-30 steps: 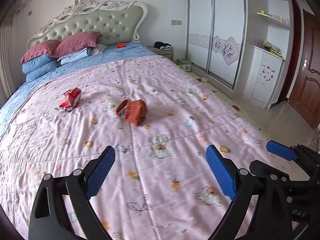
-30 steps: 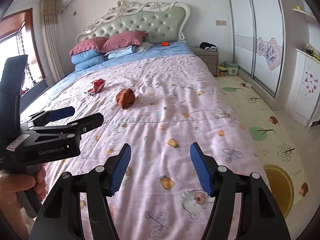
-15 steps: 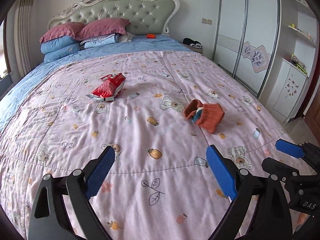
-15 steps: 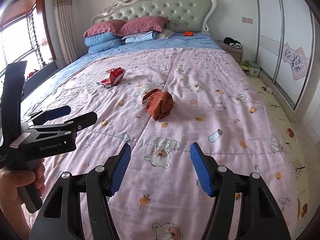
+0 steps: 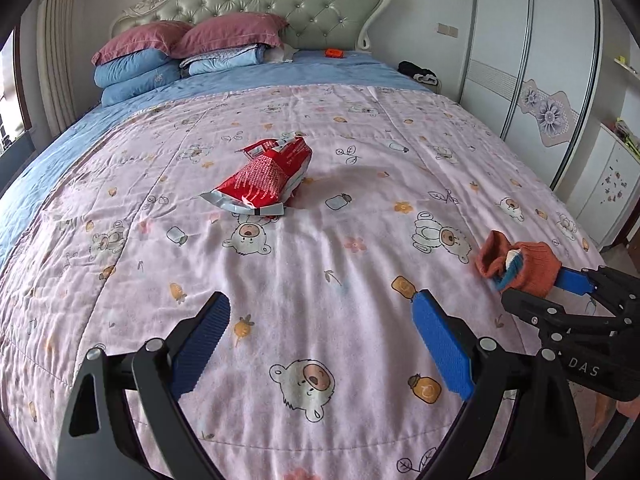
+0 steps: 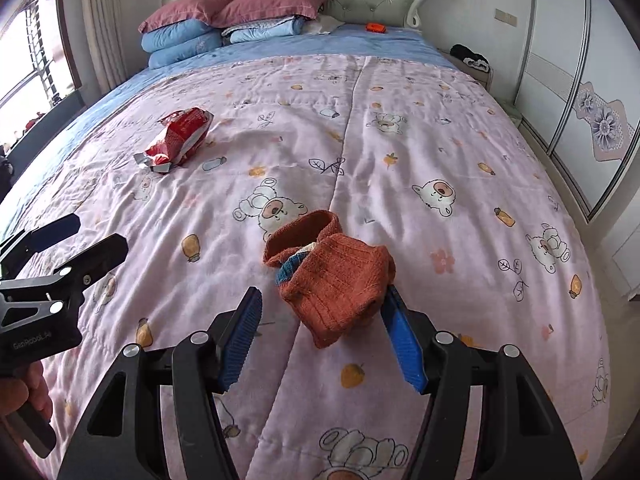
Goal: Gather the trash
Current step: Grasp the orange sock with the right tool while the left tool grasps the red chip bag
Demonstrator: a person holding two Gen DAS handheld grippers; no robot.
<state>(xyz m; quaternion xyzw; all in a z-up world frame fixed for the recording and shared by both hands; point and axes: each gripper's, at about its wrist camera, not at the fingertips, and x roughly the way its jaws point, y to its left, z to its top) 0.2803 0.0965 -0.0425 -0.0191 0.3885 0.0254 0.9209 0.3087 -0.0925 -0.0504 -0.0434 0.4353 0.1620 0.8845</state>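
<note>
A red snack bag (image 5: 264, 178) lies crumpled on the pink bear-print quilt (image 5: 320, 248), well ahead of my left gripper (image 5: 320, 306), which is open and holds nothing. The bag (image 6: 180, 136) shows far left in the right wrist view. An orange knitted sock (image 6: 336, 276) with a blue and white piece inside lies between the fingers of my right gripper (image 6: 322, 300). That gripper is open: its right finger is at the sock's edge and its left finger stands apart. In the left wrist view the sock (image 5: 520, 262) and right gripper (image 5: 534, 288) are at the far right.
Red and blue pillows (image 5: 168, 52) are stacked at the tufted headboard (image 5: 280, 4). A small orange object (image 5: 334, 53) lies on the blue sheet. Sliding wardrobe doors (image 5: 532, 60) line the right wall. A hand (image 6: 24, 396) holds the left gripper (image 6: 86, 236).
Both grippers have moved forward over the quilt. The snack bag has come nearer the left gripper, and the sock now lies between the right gripper's fingers.
</note>
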